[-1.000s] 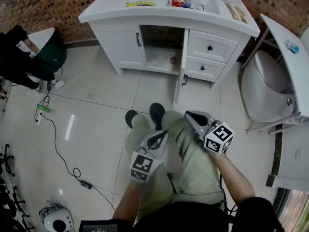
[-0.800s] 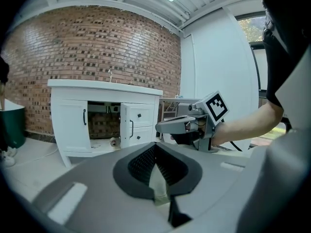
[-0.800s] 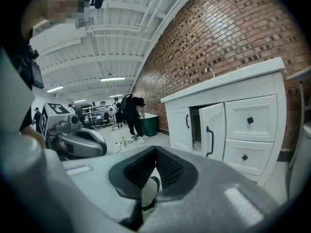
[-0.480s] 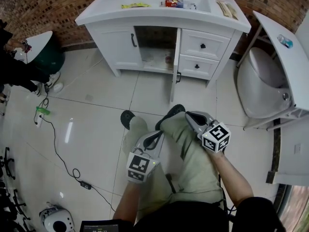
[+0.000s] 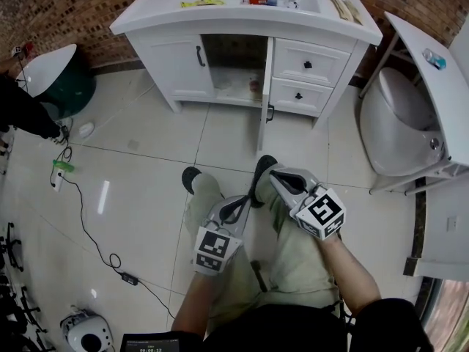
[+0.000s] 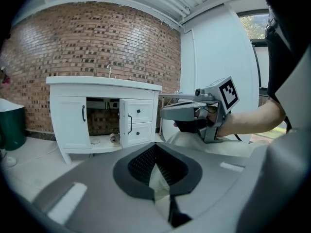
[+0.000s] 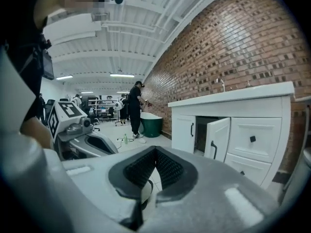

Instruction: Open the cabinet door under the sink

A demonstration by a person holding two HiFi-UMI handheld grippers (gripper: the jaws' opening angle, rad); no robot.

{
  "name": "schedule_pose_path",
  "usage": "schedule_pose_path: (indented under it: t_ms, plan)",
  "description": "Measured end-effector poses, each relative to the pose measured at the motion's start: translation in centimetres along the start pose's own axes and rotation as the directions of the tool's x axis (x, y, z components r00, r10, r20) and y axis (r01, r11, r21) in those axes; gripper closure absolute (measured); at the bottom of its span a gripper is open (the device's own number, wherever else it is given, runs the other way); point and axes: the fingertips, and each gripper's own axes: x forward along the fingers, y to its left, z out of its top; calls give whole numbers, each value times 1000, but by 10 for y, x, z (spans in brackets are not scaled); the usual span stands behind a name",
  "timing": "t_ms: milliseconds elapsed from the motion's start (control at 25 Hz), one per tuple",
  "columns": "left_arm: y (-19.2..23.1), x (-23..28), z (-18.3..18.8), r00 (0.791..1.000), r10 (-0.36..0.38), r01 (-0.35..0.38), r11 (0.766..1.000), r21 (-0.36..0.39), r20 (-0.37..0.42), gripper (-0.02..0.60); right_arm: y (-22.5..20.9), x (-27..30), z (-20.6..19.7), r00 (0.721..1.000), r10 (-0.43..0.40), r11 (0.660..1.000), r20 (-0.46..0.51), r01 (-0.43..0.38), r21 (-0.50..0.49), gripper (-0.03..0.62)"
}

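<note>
Tiled floor point(image 5: 146, 167): cabinet door point(image 5: 264, 94) open, well beyond L tongs point(image 5: 245, 202), R tongs point(image 5: 278, 178); both clamped, empty.

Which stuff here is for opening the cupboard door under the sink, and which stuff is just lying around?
For the job: cabinet door, already swung open; its black handle; left gripper and right gripper, both shut, holding nothing.

Just lying about: yellow packet; green bottle; black cable; green tub.
</note>
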Motion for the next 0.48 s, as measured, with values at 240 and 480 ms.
schedule_pose_path:
  t_ms: [240,480]
  plan:
    - [-3,-6,6,999,-17,18,999,-33,35,566,2,-9,20,994,35,996,101,-42,73,603]
    - [5,-10,3,1000,14,-13,1000,-19,26,565,5,-4,8,998,30,999,50,-32,39,603]
